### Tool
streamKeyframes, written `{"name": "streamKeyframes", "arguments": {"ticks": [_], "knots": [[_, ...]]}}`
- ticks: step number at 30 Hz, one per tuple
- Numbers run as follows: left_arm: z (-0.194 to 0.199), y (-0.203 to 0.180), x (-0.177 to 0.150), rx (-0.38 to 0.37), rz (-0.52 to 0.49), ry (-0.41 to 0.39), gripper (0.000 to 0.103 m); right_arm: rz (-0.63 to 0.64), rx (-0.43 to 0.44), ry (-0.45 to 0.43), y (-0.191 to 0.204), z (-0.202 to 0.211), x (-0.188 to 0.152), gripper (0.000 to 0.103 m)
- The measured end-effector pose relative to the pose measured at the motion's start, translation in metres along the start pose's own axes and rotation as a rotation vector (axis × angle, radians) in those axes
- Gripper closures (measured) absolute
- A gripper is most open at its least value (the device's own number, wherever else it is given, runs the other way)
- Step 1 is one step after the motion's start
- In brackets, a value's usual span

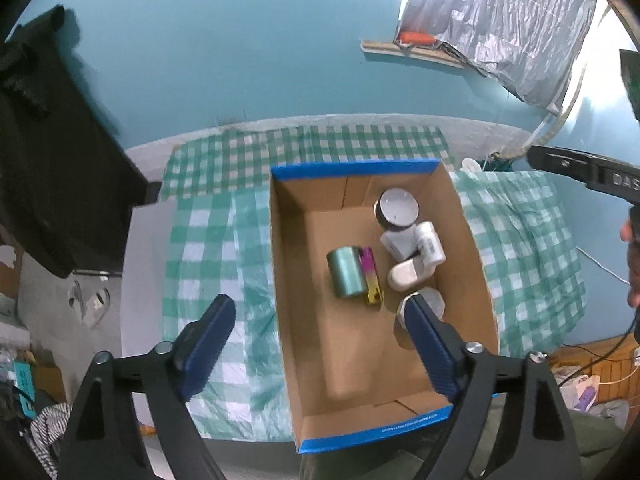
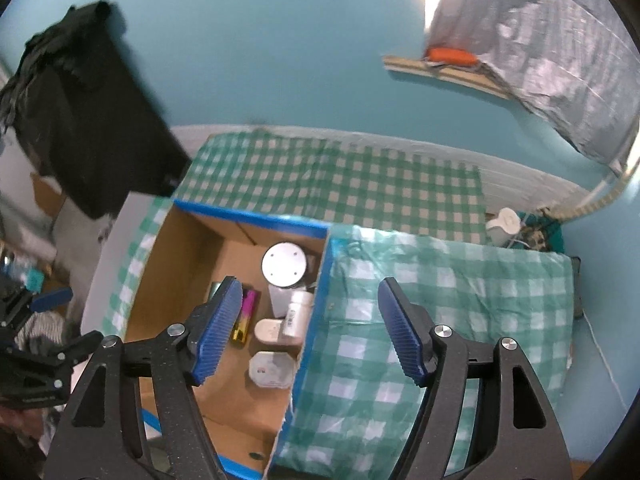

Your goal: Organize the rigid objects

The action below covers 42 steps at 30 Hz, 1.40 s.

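Note:
An open cardboard box (image 1: pixel 356 168) with a blue rim stands on a green-checked cloth. On its floor lie a teal metal cup (image 1: pixel 346 276) and, beside it, a pink-and-yellow lighter-like piece (image 1: pixel 371 282). Along the right wall are a round grey-lidded jar (image 1: pixel 398 208), a white bottle (image 1: pixel 430 242), a white oval case (image 1: pixel 408 274) and an octagonal tin (image 1: pixel 432 300), partly hidden by a finger. My left gripper (image 1: pixel 320 304) hangs open above the box, holding nothing. My right gripper (image 2: pixel 309 284) is open over the box's right wall (image 2: pixel 316 320), also with nothing in it.
The checked cloth (image 2: pixel 440 300) covers the table to the right of the box. A black garment (image 1: pixel 48 152) hangs at the left. A white gadget (image 2: pixel 506 224) sits at the back right. A wall shelf (image 1: pixel 412 50) holds an orange item under a silver sheet. Floor clutter lies lower left.

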State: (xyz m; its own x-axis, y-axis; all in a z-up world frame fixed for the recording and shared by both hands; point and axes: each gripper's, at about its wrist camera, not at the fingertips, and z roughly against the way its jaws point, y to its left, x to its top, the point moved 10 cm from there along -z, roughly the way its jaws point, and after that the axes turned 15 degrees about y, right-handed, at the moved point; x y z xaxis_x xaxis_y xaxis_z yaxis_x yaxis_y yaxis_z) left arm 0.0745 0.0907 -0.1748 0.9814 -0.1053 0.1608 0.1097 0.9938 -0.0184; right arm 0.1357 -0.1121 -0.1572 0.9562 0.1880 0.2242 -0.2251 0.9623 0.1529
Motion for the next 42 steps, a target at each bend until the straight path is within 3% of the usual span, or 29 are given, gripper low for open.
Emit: {"name": "streamKeyframes", "arguments": {"ticks": [7, 23, 42], "knots": [[0.027, -0.008, 0.019, 0.029, -0.021, -0.044, 0.01, -0.051, -0.077, -0.075, -0.019, 0.035, 0.001, 0.03], [0.101, -0.041, 0.052, 0.062, -0.093, -0.19, 0.001, -0.12, -0.111, -0.167, -0.042, 0.09, -0.007, 0.03], [0.11, -0.037, 0.057, 0.042, -0.036, -0.202, 0.001, -0.117, -0.105, -0.201, -0.048, 0.11, 0.003, 0.03]]}}
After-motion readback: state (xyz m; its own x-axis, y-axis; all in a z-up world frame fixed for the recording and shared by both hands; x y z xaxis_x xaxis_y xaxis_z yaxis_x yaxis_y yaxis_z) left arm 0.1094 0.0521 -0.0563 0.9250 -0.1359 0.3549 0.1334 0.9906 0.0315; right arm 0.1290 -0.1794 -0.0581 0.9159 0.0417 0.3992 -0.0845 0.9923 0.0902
